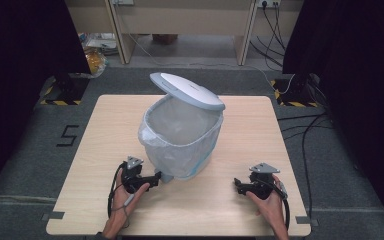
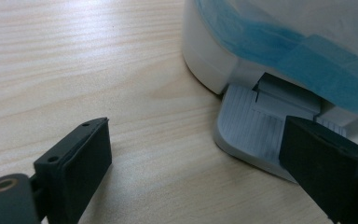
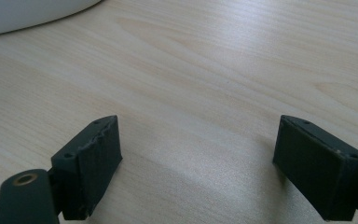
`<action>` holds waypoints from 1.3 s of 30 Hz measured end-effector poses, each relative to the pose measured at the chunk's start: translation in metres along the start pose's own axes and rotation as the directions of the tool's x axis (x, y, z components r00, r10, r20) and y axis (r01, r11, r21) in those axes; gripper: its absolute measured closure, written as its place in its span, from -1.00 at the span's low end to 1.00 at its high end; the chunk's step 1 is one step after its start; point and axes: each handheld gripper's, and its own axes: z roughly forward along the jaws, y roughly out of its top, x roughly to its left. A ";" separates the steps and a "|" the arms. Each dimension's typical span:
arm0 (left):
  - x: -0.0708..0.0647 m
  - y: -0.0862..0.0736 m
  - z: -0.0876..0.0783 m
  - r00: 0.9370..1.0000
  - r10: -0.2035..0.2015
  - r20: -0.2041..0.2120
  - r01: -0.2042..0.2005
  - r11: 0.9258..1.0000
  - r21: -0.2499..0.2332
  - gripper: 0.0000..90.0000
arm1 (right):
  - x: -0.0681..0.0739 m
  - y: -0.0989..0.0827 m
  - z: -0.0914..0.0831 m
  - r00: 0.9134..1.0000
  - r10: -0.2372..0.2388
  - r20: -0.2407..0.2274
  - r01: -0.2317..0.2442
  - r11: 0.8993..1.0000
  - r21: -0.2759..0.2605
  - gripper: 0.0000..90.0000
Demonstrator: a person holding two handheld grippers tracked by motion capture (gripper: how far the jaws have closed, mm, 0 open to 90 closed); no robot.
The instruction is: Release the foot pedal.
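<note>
White pedal bin [image 1: 180, 145] sits mid-table [image 1: 240, 210], lid [image 1: 187, 91] raised, a clear liner [image 1: 177, 125] with blue trim folded over its rim, nothing visible inside. Left gripper [image 1: 155, 178] has its jaws spread, one resting on the grey pedal [image 2: 249, 130]. Right gripper [image 1: 237, 184], jaws spread too, rests well apart on bare wood.

We count one pedal bin [image 1: 182, 137] on one wooden table [image 1: 240, 145], with one lid [image 1: 186, 90], one liner bag [image 1: 175, 131] and one foot pedal [image 2: 251, 128]. Nearer us than the bin: two hand-held grippers, left [image 1: 156, 179] and right [image 1: 238, 184]. Behind the table, perhaps two stand bases.
</note>
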 end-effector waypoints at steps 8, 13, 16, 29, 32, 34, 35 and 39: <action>-0.002 0.001 -0.003 1.000 0.017 0.007 -0.017 1.000 0.001 -0.72 | 0.000 0.000 0.000 1.000 0.000 0.000 0.000 1.000 0.000 -0.67; -0.003 0.001 -0.005 1.000 0.022 0.007 -0.021 1.000 -0.012 -0.70 | 0.000 0.000 0.000 1.000 0.001 0.000 -0.001 1.000 0.000 -0.67; -0.004 0.001 -0.007 1.000 0.023 0.011 -0.023 0.999 -0.023 -0.68 | 0.000 0.000 0.000 1.000 -0.001 0.000 0.001 1.000 0.000 -0.67; -0.004 0.004 -0.019 0.999 0.014 0.041 -0.012 0.999 -0.050 -0.67 | 0.000 0.000 0.000 1.000 -0.001 0.000 0.001 1.000 0.001 -0.67; 0.001 0.004 -0.024 0.999 0.004 0.044 -0.002 0.999 -0.054 -0.67 | 0.000 0.000 0.000 1.000 -0.001 0.000 0.001 1.000 0.001 -0.67; 0.003 0.004 -0.026 0.999 0.001 0.044 0.001 0.999 -0.053 -0.67 | 0.000 0.000 0.000 1.000 -0.001 0.000 0.001 1.000 0.001 -0.67; 0.005 0.003 -0.027 0.999 0.002 0.040 0.000 0.999 -0.053 -0.67 | 0.000 0.000 0.000 1.000 -0.001 -0.001 0.001 1.000 0.001 -0.67; 0.010 0.000 -0.030 1.000 -0.003 0.029 0.004 0.999 -0.050 -0.67 | 0.000 0.000 0.000 1.000 -0.001 -0.001 0.001 1.000 0.001 -0.67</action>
